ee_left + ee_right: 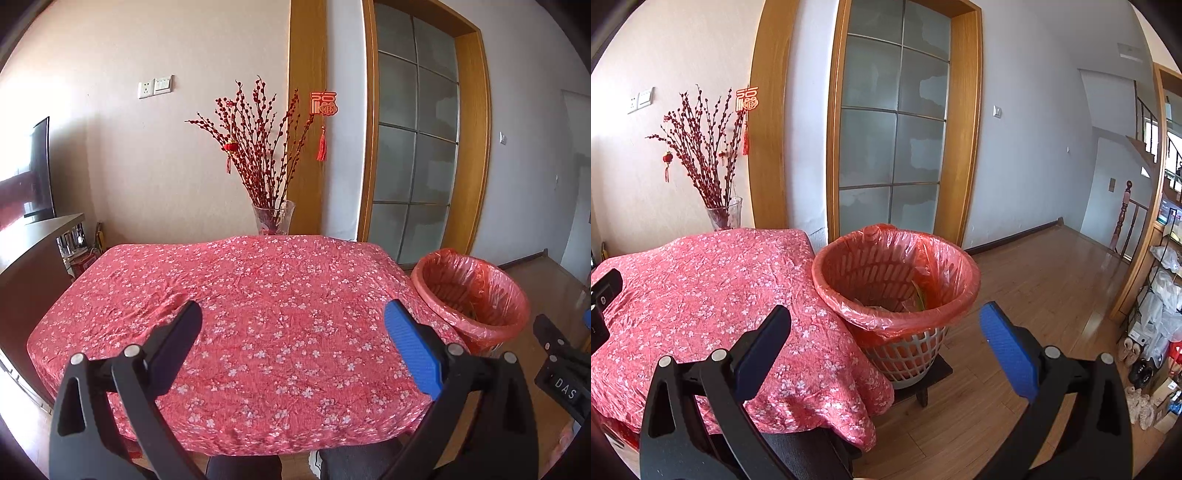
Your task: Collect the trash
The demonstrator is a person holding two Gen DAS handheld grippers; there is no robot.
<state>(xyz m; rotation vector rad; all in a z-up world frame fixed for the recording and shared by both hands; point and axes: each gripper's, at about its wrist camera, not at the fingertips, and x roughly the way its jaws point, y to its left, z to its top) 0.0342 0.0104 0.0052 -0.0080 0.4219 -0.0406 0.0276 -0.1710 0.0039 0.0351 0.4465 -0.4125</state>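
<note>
Frankly, your biggest risk is wasted or clumsy motion, because no trash shows anywhere on the desk: its red floral cloth looks bare from edge to edge in both views. The only trash you can see already lies in the bin, a slotted basket lined with a red bag that stands on a low stool touching the desk's right side. Both tools are empty with their jaws spread wide: the left hand-held gripper hovers over the near half of the cloth, the right hand-held gripper points at the bin's near rim. If you swing the right one down carelessly, you could snag the loose bag or tip the basket off its small perch. A low sweep with the left could drag the wrinkled cloth and topple the glass vase of red branches at the far edge (it looks top-heavy). You cannot see the bin's bottom, the floor beneath the desk, or anything behind you, so any leftover litter may lie there.
</note>
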